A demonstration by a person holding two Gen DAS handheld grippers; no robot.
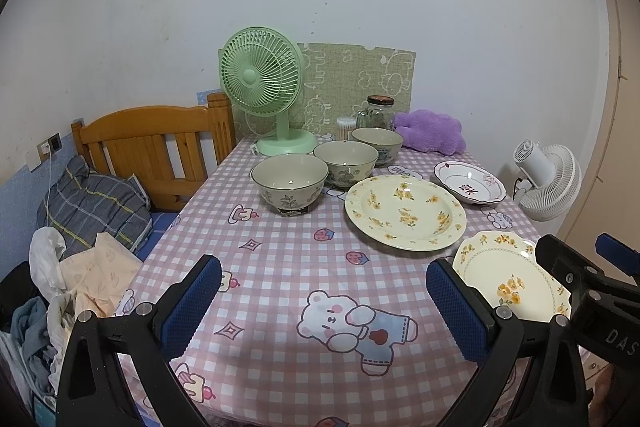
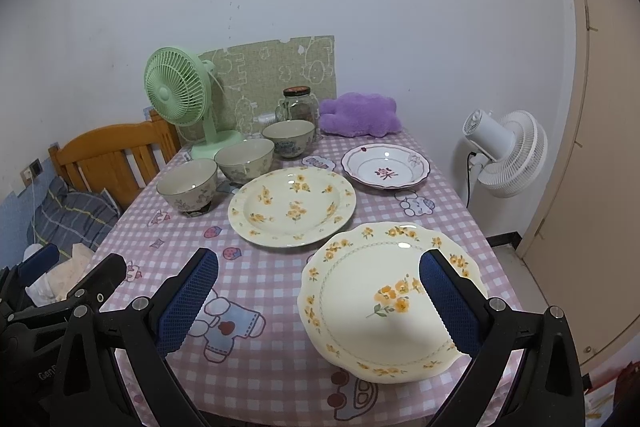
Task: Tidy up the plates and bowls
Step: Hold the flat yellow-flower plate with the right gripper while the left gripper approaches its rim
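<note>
Three cream floral bowls stand in a diagonal row on the checked tablecloth: near [image 1: 289, 183] [image 2: 188, 185], middle [image 1: 345, 162] [image 2: 244, 159], far [image 1: 377, 144] [image 2: 288, 137]. A large yellow-flower plate [image 1: 405, 211] [image 2: 292, 205] lies in the middle. A white plate with purple rim [image 1: 470, 182] [image 2: 385, 167] lies behind it. A scalloped yellow-flower plate [image 1: 508, 275] [image 2: 384, 299] lies at the near right. My left gripper [image 1: 323, 301] is open and empty above the cloth. My right gripper [image 2: 319, 297] is open, its right finger over the scalloped plate.
A green desk fan [image 1: 264, 87], a glass jar [image 1: 379, 113], a toothpick holder [image 1: 346, 128] and a purple plush [image 1: 430, 129] stand along the table's back. A white fan [image 2: 506, 151] stands off the right edge. A wooden bed frame [image 1: 152, 147] and bedding lie left.
</note>
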